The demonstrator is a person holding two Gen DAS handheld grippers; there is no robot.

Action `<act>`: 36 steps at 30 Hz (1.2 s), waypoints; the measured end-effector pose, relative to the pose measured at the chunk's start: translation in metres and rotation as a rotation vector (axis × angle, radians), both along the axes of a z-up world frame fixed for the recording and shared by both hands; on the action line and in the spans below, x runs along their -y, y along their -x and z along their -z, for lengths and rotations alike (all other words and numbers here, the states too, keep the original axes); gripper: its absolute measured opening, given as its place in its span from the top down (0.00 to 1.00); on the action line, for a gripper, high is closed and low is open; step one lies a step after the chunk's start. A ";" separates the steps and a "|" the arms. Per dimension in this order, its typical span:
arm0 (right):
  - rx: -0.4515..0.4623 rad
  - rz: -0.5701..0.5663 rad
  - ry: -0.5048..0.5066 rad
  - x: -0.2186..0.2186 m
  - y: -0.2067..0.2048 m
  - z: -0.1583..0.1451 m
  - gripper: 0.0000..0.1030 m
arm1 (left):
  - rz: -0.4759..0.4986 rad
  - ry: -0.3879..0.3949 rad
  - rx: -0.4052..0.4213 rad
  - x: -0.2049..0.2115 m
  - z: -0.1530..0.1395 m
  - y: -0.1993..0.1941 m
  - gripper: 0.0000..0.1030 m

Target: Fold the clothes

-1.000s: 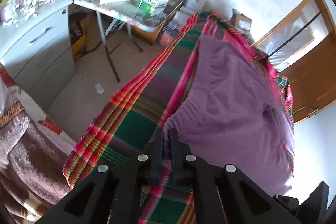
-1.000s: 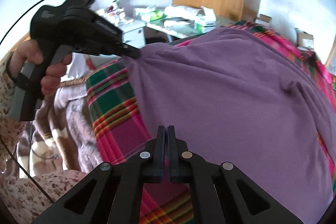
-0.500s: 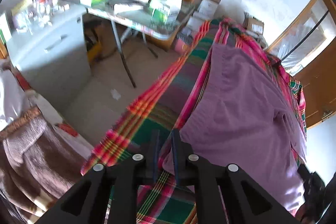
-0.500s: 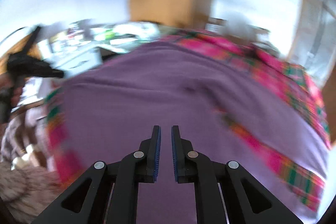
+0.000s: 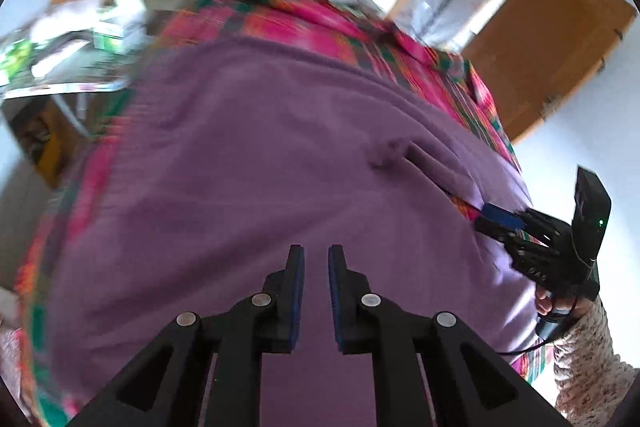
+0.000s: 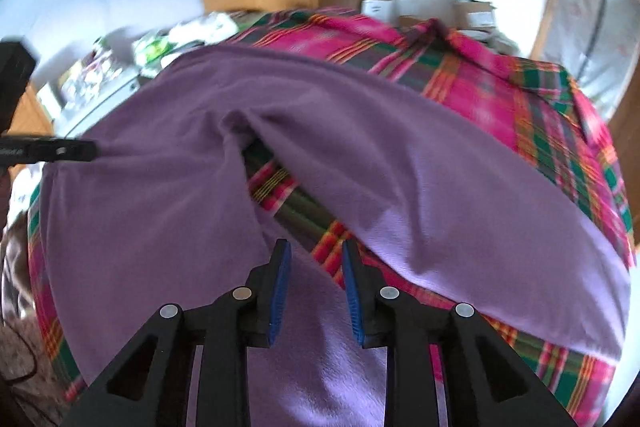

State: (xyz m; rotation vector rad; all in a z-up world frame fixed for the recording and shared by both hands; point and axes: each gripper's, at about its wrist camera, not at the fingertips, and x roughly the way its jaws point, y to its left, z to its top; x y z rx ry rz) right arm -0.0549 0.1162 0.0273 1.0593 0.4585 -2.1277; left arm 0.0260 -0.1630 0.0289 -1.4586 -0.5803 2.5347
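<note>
**fig. purple garment released by both grippers and left spread on the plaid cloth**

the purple garment (image 5: 260, 167) was seen lying spread over the plaid cloth (image 6: 520, 99), well inside its borders, with two leg-like parts splayed apart and a wedge of plaid exposed between them in the right wrist view. a second earlier, the left gripper (image 5: 316, 259) had been clamped on an edge of the garment and the right gripper (image 6: 314, 255) had been pressed shut above the fabric. half a second earlier, both pairs of jaws had been parted slightly. at this moment both were released: the left jaws were held a little apart and the right jaws wider, with nothing between either pair. both views had also been swung round, so that the garment was faced from its near end, and the right gripper was poised over the gap between the two parts. the release was judged to mean that the laying-out was finished and the cloth was left at rest. no doubled layer could be made out, though motion blur left the far edge uncertain. a fresh grasp at an edge was judged to be called for before any fold.
</note>
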 end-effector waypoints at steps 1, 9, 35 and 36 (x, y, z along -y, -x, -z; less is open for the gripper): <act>0.016 -0.019 0.003 0.003 0.002 0.003 0.74 | 0.021 -0.011 0.012 -0.009 0.005 0.007 0.88; 0.002 -0.142 -0.057 0.030 -0.001 0.020 0.74 | 0.094 -0.058 0.066 -0.043 0.024 0.030 0.88; 0.072 -0.008 0.035 0.021 0.023 0.018 0.96 | 0.078 -0.146 0.066 -0.034 0.031 0.035 0.88; 0.067 -0.009 0.033 0.022 0.022 0.018 0.95 | 0.078 -0.147 0.066 -0.034 0.032 0.035 0.88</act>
